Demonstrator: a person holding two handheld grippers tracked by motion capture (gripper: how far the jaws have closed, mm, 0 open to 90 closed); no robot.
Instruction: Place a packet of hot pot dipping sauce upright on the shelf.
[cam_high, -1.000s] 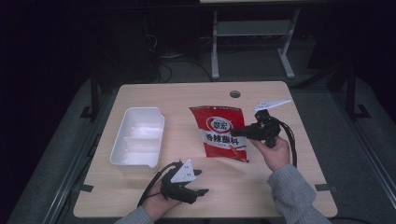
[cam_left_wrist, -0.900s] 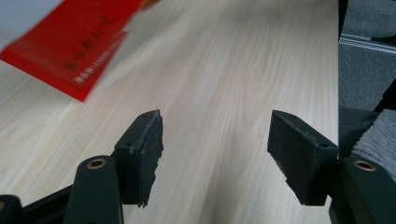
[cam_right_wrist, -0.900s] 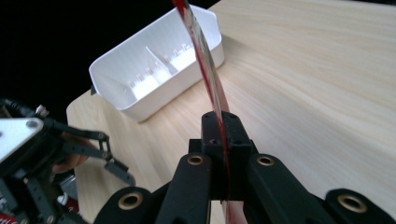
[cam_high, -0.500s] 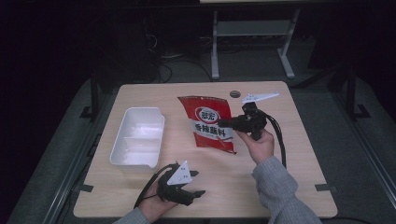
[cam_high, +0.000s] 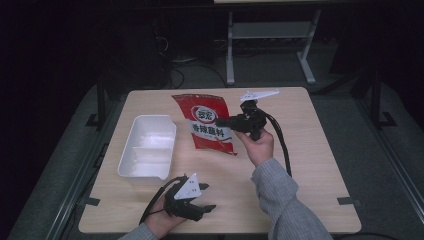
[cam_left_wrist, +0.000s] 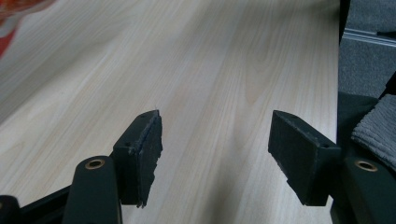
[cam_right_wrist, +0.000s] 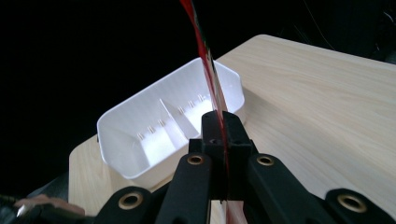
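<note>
A flat red packet (cam_high: 207, 123) with white print hangs above the table's middle. My right gripper (cam_high: 224, 122) is shut on the packet's right edge and points left. Seen from the right gripper view, the packet (cam_right_wrist: 205, 58) stands edge-on between the closed jaws, with the white tray (cam_right_wrist: 168, 126) beyond it. That white two-compartment tray (cam_high: 147, 146) rests at the table's left. Near the front edge my left gripper (cam_high: 207, 197) lies low on the wood, open and holding nothing. Its pads (cam_left_wrist: 144, 149) stand wide apart over bare tabletop in the left gripper view.
The light wooden table (cam_high: 310, 150) has free room on its right half and along the front. A grey sleeve (cam_high: 285, 200) reaches in from the bottom right. A metal frame (cam_high: 270, 45) and cables stand on the dark floor behind.
My right gripper has carried the red packet leftward, toward the tray, and lifted it slightly. The left gripper has stayed where it was, still open.
</note>
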